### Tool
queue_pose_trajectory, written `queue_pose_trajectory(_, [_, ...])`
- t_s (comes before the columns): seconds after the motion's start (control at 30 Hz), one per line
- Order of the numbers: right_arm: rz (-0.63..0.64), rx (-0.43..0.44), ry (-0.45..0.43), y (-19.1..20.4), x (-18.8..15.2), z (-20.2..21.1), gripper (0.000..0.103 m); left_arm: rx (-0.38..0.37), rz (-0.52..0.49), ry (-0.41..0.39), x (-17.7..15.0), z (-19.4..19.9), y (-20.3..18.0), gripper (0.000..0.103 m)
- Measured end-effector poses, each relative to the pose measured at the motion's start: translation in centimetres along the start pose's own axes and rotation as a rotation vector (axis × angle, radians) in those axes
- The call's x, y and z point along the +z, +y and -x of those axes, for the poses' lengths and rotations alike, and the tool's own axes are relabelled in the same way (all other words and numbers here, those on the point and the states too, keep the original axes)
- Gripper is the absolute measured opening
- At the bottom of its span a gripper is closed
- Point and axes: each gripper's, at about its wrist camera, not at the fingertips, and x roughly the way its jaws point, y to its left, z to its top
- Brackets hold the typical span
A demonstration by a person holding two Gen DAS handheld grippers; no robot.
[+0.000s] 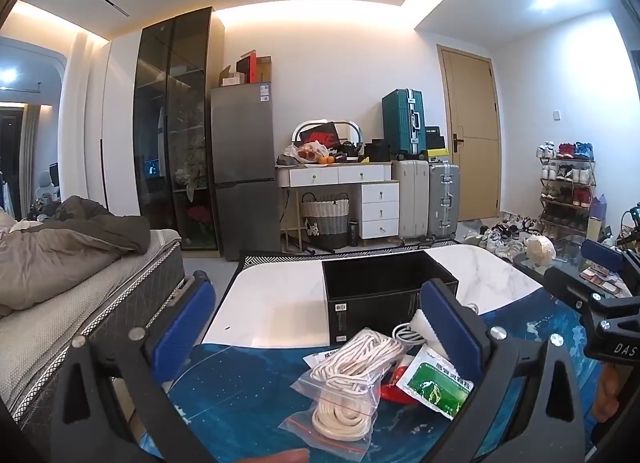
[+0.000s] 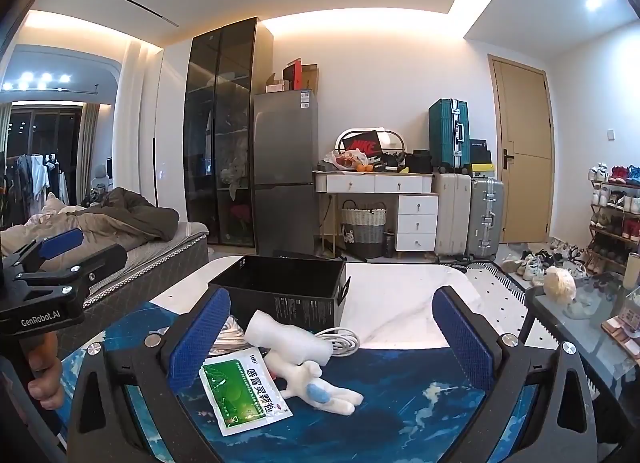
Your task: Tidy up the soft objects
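Observation:
A clear zip bag of white rope (image 1: 348, 379) lies on the blue mat in front of my open left gripper (image 1: 320, 327). A green and white sachet (image 1: 436, 383) lies to its right; it also shows in the right wrist view (image 2: 240, 395). A small white plush toy with a blue patch (image 2: 320, 387) and a white foam piece (image 2: 288, 339) lie between the fingers of my open right gripper (image 2: 332, 339). A coiled white cable (image 2: 344, 339) lies behind them. An open black box (image 1: 384, 287) (image 2: 284, 291) stands on the white marble tabletop behind. Both grippers are empty.
A bed with a rumpled duvet (image 1: 60, 259) runs along the left. A glass side table (image 2: 580, 319) with a cream fluffy ball (image 2: 560, 283) stands right. The far wall has a fridge (image 1: 244, 171), drawers, suitcases and a shoe rack (image 1: 568, 187).

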Motion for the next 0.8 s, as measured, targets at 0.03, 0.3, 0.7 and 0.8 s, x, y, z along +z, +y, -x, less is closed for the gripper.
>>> queue_pose_trajectory(0.03, [0.000, 0.001, 0.000, -0.01, -0.01, -0.03, 0.103, 0.000, 0.000, 0.000, -0.02, 0.02, 0.05, 0.103])
queue_pose_trajectory(0.3, [0.005, 0.002, 0.000, 0.32, -0.12, -0.11, 0.103, 0.005, -0.003, -0.003, -0.11, -0.08, 0.01, 0.103])
queue_pose_trajectory(0.7, [-0.003, 0.002, 0.004, 0.40, -0.16, -0.07, 0.103, 0.006, -0.001, 0.001, -0.35, -0.26, 0.03, 0.103])
queue_pose_trajectory(0.8, [-0.002, 0.004, 0.003, 0.33, -0.16, -0.10, 0.103, 0.007, 0.000, 0.005, -0.28, -0.27, 0.02, 0.103])
